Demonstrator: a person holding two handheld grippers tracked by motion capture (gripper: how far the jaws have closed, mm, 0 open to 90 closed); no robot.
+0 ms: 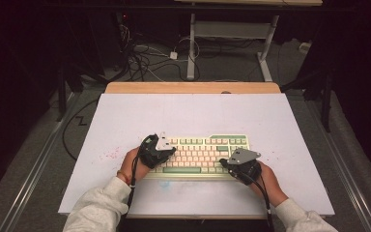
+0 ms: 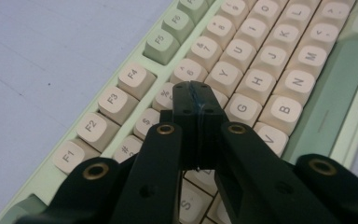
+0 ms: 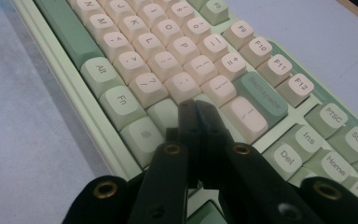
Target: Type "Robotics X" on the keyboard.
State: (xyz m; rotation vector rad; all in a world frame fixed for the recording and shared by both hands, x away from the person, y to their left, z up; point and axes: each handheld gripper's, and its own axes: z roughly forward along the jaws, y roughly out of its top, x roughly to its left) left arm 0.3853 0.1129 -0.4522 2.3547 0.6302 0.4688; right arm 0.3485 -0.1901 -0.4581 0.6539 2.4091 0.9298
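A pale green keyboard (image 1: 200, 154) with cream and green keys lies on the white board (image 1: 193, 116), near the person's side. My left gripper (image 1: 170, 151) is shut with nothing in it. Its joined tips (image 2: 196, 93) hover over the left letter keys (image 2: 256, 81), near the number row. My right gripper (image 1: 224, 163) is also shut and empty, and its tips (image 3: 196, 108) sit above the keys at the right end of the letter block, beside the Backspace key (image 3: 260, 91). I cannot tell whether either tip touches a key. A hand holds each gripper.
The white board rests on a wooden table whose far edge (image 1: 193, 87) shows. Pink specks (image 1: 108, 155) dot the board left of the keyboard, and a faint blue smear (image 1: 166, 183) lies in front of it. Cables (image 1: 145, 58) and desk legs (image 1: 191, 48) stand on the floor beyond.
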